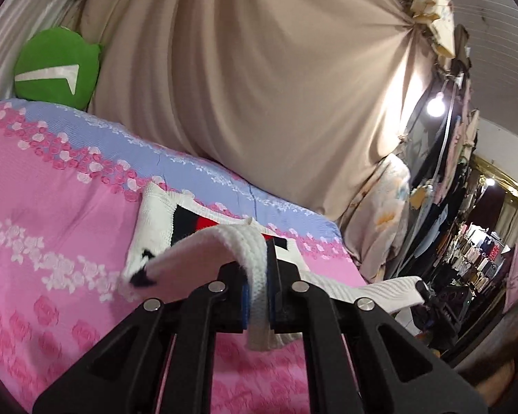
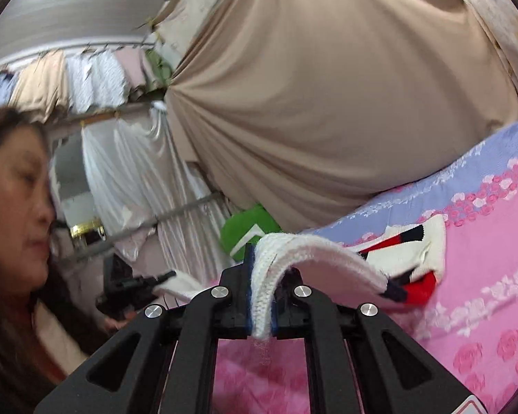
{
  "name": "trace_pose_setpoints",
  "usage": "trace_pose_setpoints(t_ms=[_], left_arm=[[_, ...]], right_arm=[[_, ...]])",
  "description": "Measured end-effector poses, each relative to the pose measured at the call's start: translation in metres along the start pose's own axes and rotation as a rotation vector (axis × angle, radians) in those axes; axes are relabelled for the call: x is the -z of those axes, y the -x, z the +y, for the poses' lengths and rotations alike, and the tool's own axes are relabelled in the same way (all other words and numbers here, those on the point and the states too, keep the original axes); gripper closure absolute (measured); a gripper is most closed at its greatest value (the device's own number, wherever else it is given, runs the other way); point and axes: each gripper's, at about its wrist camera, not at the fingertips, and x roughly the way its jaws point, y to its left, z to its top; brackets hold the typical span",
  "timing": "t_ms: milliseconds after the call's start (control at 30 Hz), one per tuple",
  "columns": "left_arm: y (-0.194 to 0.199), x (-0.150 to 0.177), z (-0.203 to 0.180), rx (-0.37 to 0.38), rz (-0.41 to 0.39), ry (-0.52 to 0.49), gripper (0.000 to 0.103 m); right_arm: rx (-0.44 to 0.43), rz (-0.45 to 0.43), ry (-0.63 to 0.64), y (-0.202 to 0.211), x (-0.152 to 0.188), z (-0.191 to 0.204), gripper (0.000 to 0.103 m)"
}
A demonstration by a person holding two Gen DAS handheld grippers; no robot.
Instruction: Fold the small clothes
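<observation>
A small white knit garment (image 1: 155, 220) with red and dark stripes lies partly on the pink rose bedspread (image 1: 51, 207). My left gripper (image 1: 259, 296) is shut on a white ribbed edge of it and lifts that edge above the bed. My right gripper (image 2: 261, 296) is shut on another white ribbed edge of the same garment (image 2: 414, 255), also lifted. The rest of the garment hangs down to the bedspread (image 2: 483, 276). The right gripper shows in the left wrist view (image 1: 428, 293) at the far end of the stretched white edge. The left gripper shows in the right wrist view (image 2: 162, 277).
A large beige cloth bundle (image 1: 259, 86) rises behind the bed. A green cushion (image 1: 57, 69) sits at the bed's far corner. White curtains (image 2: 127, 172) and hanging clothes (image 1: 466, 241) surround the bed. The person's face (image 2: 13, 207) is close at the left of the right wrist view.
</observation>
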Motion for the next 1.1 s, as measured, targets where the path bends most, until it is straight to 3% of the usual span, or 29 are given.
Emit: trace_pose_setpoints(t_ms=[100, 200, 367, 633, 733, 833, 867, 900, 933, 967, 1000, 1100], left_arm=[[-0.062, -0.025, 0.017, -0.084, 0.058, 0.008, 0.096], [-0.139, -0.050, 0.042, -0.221, 0.094, 0.005, 0.096], [-0.236, -0.073, 0.095, -0.341, 0.182, 0.083, 0.096], [-0.320, -0.063, 0.145, -0.470, 0.307, 0.105, 0.096], [-0.323, -0.058, 0.151, -0.484, 0.311, 0.107, 0.094], [-0.315, -0.062, 0.147, -0.433, 0.293, 0.118, 0.087], [-0.305, -0.065, 0.144, -0.406, 0.269, 0.131, 0.078], [-0.290, -0.068, 0.139, -0.394, 0.237, 0.139, 0.062], [-0.276, -0.072, 0.133, -0.395, 0.198, 0.135, 0.052], [-0.254, -0.074, 0.126, -0.394, 0.142, 0.117, 0.034], [-0.232, -0.074, 0.117, -0.391, 0.103, 0.084, 0.024], [-0.190, -0.057, 0.101, -0.420, 0.118, -0.015, 0.017]], right_arm=[[0.090, 0.037, -0.104, -0.051, -0.020, -0.049, 0.096], [0.179, 0.103, -0.200, -0.109, -0.037, -0.106, 0.096], [0.303, 0.193, -0.303, -0.191, -0.054, -0.182, 0.096], [0.532, 0.336, -0.405, -0.267, -0.040, -0.267, 0.096], [0.524, 0.361, -0.414, -0.273, -0.038, -0.270, 0.092], [0.432, 0.247, -0.378, -0.248, -0.054, -0.248, 0.085], [0.418, 0.200, -0.356, -0.233, -0.060, -0.238, 0.076], [0.414, 0.144, -0.319, -0.215, -0.066, -0.223, 0.069], [0.407, 0.087, -0.266, -0.193, -0.070, -0.205, 0.055], [0.401, 0.067, -0.230, -0.178, -0.071, -0.190, 0.048], [0.404, 0.069, -0.190, -0.163, -0.068, -0.177, 0.048], [0.494, 0.179, -0.095, -0.130, -0.037, -0.147, 0.047]])
